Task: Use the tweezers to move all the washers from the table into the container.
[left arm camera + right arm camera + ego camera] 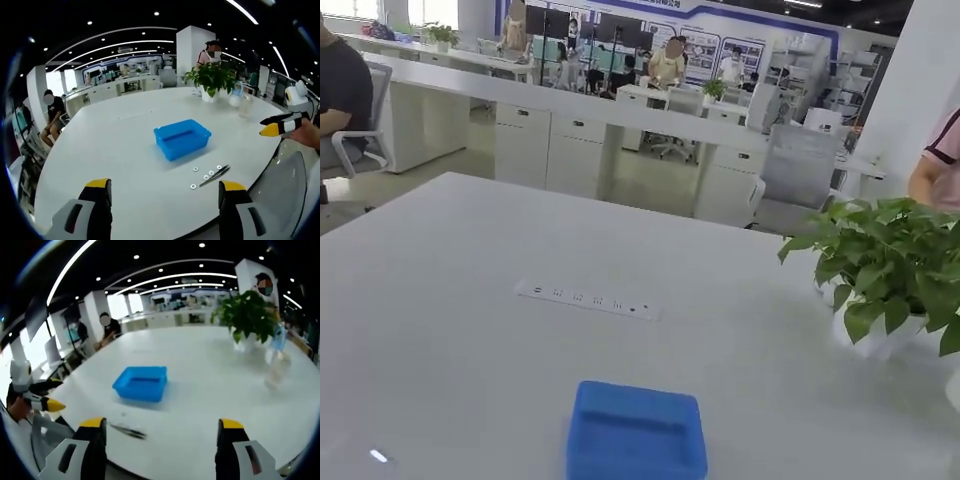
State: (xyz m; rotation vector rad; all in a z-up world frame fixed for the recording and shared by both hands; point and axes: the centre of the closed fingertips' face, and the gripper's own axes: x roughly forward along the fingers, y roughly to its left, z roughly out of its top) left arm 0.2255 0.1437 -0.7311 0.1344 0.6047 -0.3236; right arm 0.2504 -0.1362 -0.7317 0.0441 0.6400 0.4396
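A blue container point(181, 138) sits in the middle of the white table point(125, 150); it also lies low in the head view point(637, 432) and ahead in the right gripper view point(141, 383). Several small washers point(206, 177) lie on the table near its front edge, just nearer than the container. Metal tweezers point(214, 176) rest beside them, blurred in the right gripper view point(127, 430). My left gripper point(165, 200) hovers open and empty over the table edge. My right gripper point(160, 437) is open and empty too. Each appears in the other's view: the right gripper point(267, 126), the left gripper point(56, 394).
A potted plant point(885, 270) stands at the table's far right, with a clear bottle point(274, 372) near it. A white power strip point(587, 299) is set into the table beyond the container. People sit and stand at desks around the room.
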